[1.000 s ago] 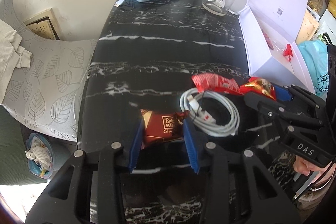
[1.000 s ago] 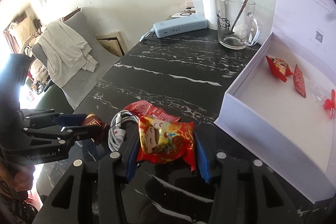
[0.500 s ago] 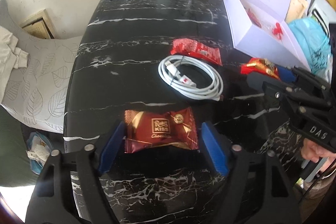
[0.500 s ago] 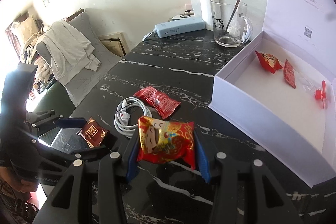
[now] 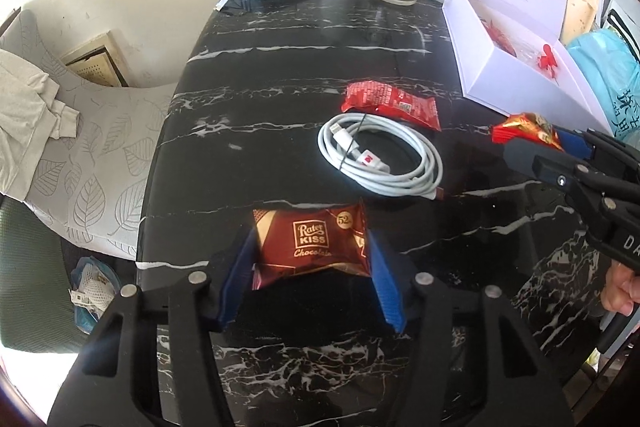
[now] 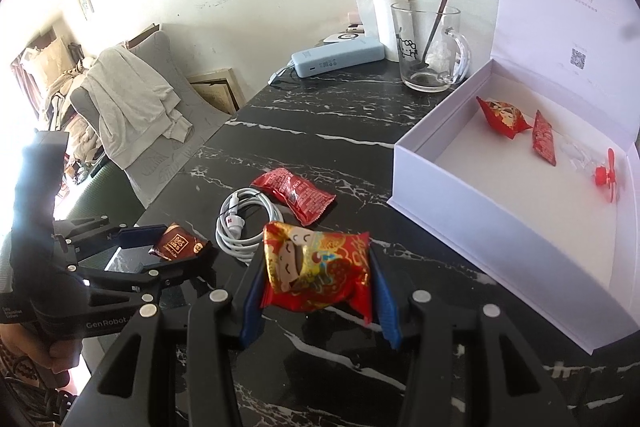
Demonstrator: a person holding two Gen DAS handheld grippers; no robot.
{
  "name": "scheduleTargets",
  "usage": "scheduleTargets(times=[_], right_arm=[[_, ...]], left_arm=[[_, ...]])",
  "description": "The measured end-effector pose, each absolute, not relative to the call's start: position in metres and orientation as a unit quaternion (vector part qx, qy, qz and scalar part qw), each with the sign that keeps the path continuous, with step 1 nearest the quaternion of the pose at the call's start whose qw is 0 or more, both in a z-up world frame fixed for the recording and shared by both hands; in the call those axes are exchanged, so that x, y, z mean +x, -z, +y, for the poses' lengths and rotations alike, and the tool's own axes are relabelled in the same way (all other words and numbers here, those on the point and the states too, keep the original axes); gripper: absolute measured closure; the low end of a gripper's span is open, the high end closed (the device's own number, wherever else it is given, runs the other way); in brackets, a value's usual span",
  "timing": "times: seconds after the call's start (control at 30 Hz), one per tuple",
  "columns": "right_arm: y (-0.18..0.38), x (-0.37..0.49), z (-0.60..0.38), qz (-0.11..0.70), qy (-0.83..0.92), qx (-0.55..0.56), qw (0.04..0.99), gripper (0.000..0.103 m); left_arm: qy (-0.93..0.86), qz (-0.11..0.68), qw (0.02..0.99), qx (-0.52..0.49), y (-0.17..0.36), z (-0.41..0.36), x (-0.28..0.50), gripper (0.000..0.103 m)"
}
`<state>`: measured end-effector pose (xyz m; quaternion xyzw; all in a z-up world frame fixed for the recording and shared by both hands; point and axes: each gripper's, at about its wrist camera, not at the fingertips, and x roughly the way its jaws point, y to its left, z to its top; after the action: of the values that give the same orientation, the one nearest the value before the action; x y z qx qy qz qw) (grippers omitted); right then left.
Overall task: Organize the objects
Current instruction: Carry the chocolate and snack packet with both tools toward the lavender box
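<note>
Chocolate in a dark red square foil wrapper (image 5: 314, 247) sits between the blue pads of the left gripper (image 5: 312, 259), near the front edge of the black white-veined marble tabletop (image 5: 304, 75); the jaws are closing on it, and both pads appear to touch the wrapper's side edges, though the fisheye view leaves the contact uncertain. Just beyond the chocolate lies a coiled white charging cable (image 5: 380, 159), and touching the coil's far side lies a flat red snack packet (image 5: 390, 103). The right gripper (image 6: 316, 283) is clenched on a puffy red-and-gold snack packet with a cartoon face (image 6: 316, 271), held above the tabletop between the cable and the open white cardboard box (image 6: 472, 203). Inside the box lie two small red packets (image 6: 504, 117) and a small red fan (image 6: 606, 175), grouped toward its far wall. At the table's far end stand a clear glass mug with a spoon (image 6: 430, 47), a pale blue power bank (image 6: 338, 57) and a white paper roll (image 6: 386, 15). A grey leaf-patterned chair (image 5: 92, 147) stands to the table's left.
</note>
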<state>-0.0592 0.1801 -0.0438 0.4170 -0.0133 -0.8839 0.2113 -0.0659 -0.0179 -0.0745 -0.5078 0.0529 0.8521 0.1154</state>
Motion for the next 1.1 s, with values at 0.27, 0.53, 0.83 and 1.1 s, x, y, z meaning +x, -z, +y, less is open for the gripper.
scheduleTargets(times=[0.27,0.53,0.83,1.1], right_arm=[[0.031,-0.056,0.176,-0.008,0.888,0.403,0.220,0.055],[0.016,-0.044,0.180,-0.001,0.895,0.389,0.217,0.055],[0.003,-0.026,0.205,0.001,0.904,0.383,0.191,0.055],[-0.006,-0.008,0.231,-0.001,0.911,0.379,0.161,0.055]], left_arm=[[-0.845,-0.002,0.122,-0.521,0.068,-0.032,-0.061,0.051],[-0.856,0.008,0.112,-0.505,0.048,-0.032,-0.059,0.051],[-0.865,0.025,0.130,-0.483,0.025,-0.010,-0.054,0.050],[-0.868,0.040,0.159,-0.468,0.008,0.020,-0.049,0.050]])
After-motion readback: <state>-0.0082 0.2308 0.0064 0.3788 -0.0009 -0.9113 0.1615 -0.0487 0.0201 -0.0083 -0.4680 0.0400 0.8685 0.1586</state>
